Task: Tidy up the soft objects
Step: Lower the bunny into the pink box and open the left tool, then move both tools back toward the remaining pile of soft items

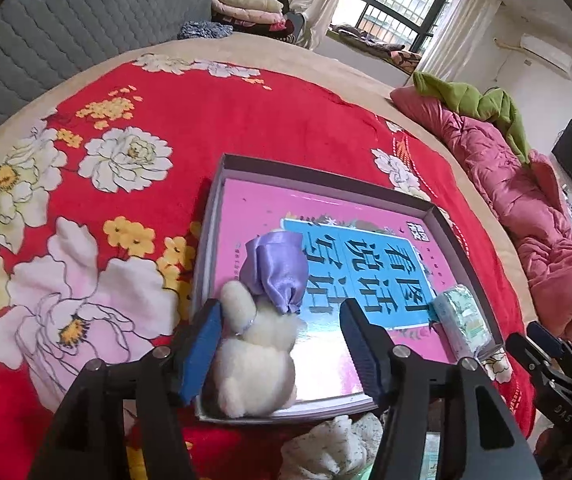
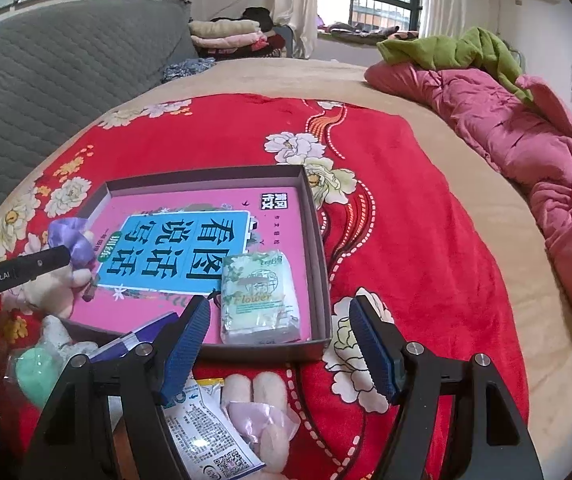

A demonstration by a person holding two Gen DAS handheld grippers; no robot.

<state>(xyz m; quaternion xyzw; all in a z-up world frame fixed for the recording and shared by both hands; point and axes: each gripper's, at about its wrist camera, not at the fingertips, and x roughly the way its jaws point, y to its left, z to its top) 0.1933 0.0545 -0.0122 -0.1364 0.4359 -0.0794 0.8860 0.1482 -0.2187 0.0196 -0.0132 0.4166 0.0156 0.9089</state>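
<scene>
A shallow grey box [image 1: 458,236] [image 2: 318,240] lies on the red flowered bedspread, lined with a pink and blue book cover. A white plush toy with a purple satin bow [image 1: 258,360] [image 2: 60,284] stands in its near left corner. My left gripper [image 1: 282,344] is open around the toy, the left pad beside it, the right pad apart. A tissue pack [image 1: 462,324] [image 2: 260,300] lies in the box's right corner. My right gripper [image 2: 280,344] is open and empty just in front of the box, near the pack.
Loose soft items lie before the box: a mint-green plush [image 2: 36,368], a pink plush with wrapper [image 2: 258,412], a printed sachet [image 2: 206,432], a speckled white toy [image 1: 334,448]. A pink quilt [image 2: 526,152] and green blanket [image 2: 446,50] lie at right. A grey sofa [image 2: 46,72] stands at left.
</scene>
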